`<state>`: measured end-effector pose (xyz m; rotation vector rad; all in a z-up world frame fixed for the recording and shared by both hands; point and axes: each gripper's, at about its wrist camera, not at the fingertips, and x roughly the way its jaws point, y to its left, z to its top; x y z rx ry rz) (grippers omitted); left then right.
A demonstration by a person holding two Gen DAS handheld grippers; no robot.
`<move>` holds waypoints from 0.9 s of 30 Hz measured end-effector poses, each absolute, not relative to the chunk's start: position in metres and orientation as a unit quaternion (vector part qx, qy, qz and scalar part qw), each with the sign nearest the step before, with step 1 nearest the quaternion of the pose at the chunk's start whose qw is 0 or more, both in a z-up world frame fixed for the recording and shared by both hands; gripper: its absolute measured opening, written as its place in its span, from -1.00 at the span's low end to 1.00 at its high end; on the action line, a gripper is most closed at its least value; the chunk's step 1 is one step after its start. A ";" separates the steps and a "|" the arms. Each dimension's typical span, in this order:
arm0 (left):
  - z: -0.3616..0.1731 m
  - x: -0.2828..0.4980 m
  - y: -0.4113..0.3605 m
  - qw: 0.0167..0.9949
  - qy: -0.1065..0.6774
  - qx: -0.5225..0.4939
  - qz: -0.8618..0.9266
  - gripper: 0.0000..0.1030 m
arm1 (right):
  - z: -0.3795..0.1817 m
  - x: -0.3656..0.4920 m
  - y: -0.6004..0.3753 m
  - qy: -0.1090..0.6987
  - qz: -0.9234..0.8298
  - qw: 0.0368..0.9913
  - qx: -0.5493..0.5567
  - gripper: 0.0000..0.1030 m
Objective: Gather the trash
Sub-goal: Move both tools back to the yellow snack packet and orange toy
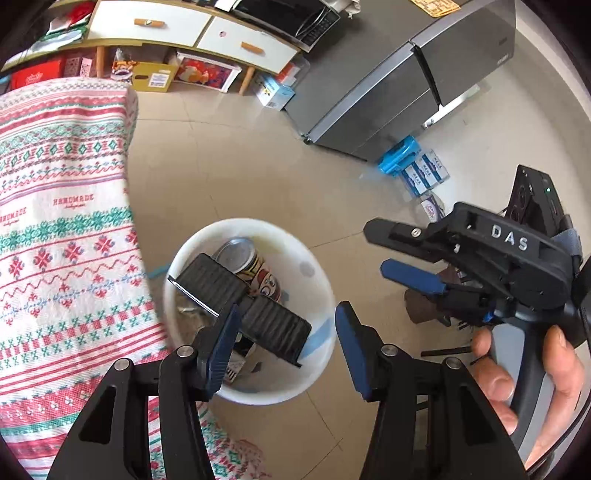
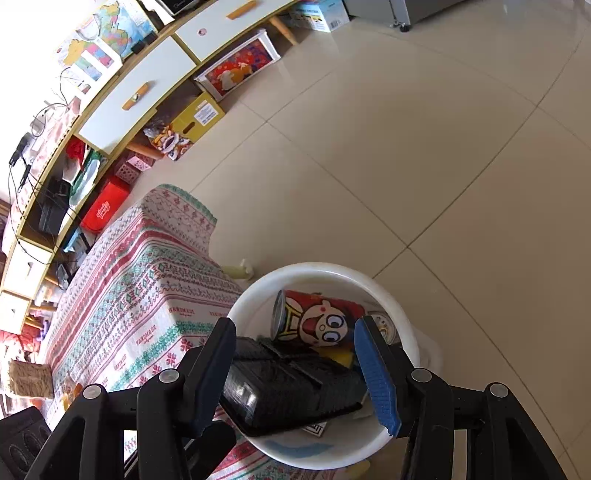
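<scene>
A white bin [image 1: 317, 291] [image 2: 402, 314] stands on the floor beside the patterned table. In it lie a red cartoon can [image 1: 255, 269] [image 2: 317, 321], a black ribbed tray [image 1: 251, 306] [image 2: 288, 387] and bits of paper. My left gripper [image 1: 284, 347] is open and empty, above the bin's near rim. My right gripper [image 2: 299, 373] is open and empty, right above the black tray. It also shows in the left wrist view [image 1: 391, 254], to the right of the bin, held by a hand.
A table with a red and green patterned cloth [image 1: 62, 229] [image 2: 147, 280] is left of the bin. A steel fridge [image 1: 406, 85], blue boxes [image 1: 413, 162] and a white sideboard [image 1: 192, 29] [image 2: 147, 85] with boxes under it stand farther off on the tiled floor.
</scene>
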<state>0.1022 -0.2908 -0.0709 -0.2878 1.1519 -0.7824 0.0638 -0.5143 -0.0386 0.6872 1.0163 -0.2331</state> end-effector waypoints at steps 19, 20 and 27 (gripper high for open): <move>-0.014 0.131 -0.039 0.845 0.508 -0.109 -0.122 0.13 | -0.040 0.103 -0.434 0.513 -0.056 0.831 0.207 0.31; -0.015 0.133 -0.019 0.847 0.511 -0.111 -0.098 0.17 | -0.041 0.106 -0.425 0.516 -0.049 0.832 0.200 0.33; -0.050 0.140 0.071 0.829 0.536 -0.158 -0.036 0.20 | -0.055 0.131 -0.352 0.540 0.031 0.823 0.172 0.36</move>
